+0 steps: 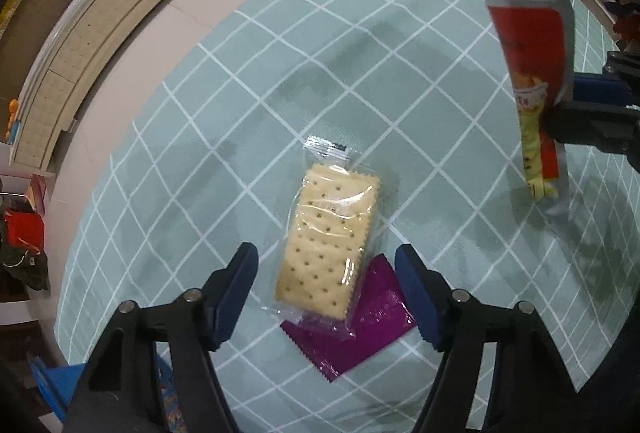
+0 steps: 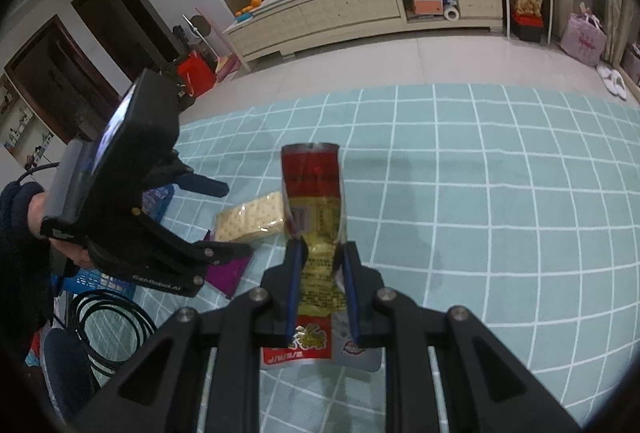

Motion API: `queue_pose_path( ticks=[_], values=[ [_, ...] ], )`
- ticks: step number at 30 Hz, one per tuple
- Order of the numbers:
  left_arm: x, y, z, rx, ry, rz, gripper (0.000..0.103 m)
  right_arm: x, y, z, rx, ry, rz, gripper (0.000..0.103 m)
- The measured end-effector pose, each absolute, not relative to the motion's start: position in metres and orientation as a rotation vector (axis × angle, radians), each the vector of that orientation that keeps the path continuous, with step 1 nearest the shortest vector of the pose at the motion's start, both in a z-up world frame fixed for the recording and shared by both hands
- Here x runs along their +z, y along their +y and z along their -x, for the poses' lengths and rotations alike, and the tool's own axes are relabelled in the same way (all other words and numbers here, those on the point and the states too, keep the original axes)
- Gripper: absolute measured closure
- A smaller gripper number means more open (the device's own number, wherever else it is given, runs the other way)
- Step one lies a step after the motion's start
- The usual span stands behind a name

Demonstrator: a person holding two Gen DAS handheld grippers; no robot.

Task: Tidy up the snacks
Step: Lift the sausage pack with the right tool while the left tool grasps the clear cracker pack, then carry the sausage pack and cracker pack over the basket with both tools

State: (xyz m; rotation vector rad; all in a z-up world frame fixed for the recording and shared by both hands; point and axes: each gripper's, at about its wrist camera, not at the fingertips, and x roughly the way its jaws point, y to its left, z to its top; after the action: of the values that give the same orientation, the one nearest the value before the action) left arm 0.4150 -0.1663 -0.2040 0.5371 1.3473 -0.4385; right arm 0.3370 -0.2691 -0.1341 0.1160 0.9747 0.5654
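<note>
A clear pack of square crackers (image 1: 328, 229) lies on the green checked cloth (image 1: 360, 73), its near end resting on a purple foil packet (image 1: 372, 325). My left gripper (image 1: 326, 257) points straight down over the pack, open, with a blue pad on either side and neither one touching it. My right gripper (image 2: 323, 247) is shut on a red and yellow snack packet (image 2: 316, 201), held upright above the cloth. In the right wrist view the crackers (image 2: 252, 219) and the purple packet (image 2: 228, 273) lie under the left gripper (image 2: 230, 221). The left wrist view shows the held snack packet (image 1: 532, 53) at far right.
A blue crate (image 2: 96, 281) stands at the table's left edge, and a coiled black cable (image 2: 108, 329) lies beside it. A low cream cabinet (image 2: 340, 17) lines the far wall across the tiled floor. A person's hand (image 2: 36, 209) holds the left gripper.
</note>
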Motion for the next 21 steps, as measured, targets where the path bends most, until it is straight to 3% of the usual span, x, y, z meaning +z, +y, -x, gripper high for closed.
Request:
queue_pose_path(
  ticks=[3,11,21],
  values=[
    [-0.214,-0.164,-0.420,-0.439,1.366,-0.521,0.036,-0.139,-0.269,-0.338,0.565,0.986,-0.118,0.079],
    [-0.225,-0.169,-0.426,-0.483,1.380,-0.482,0.057,-0.140,-0.267,-0.340,0.577,0.995,-0.126,0.079],
    [-0.191,-0.170,-0.402,-0.477,1.299,-0.430,0.059,-0.131,-0.268,-0.333,0.564,0.989,-0.123,0.079]
  ],
)
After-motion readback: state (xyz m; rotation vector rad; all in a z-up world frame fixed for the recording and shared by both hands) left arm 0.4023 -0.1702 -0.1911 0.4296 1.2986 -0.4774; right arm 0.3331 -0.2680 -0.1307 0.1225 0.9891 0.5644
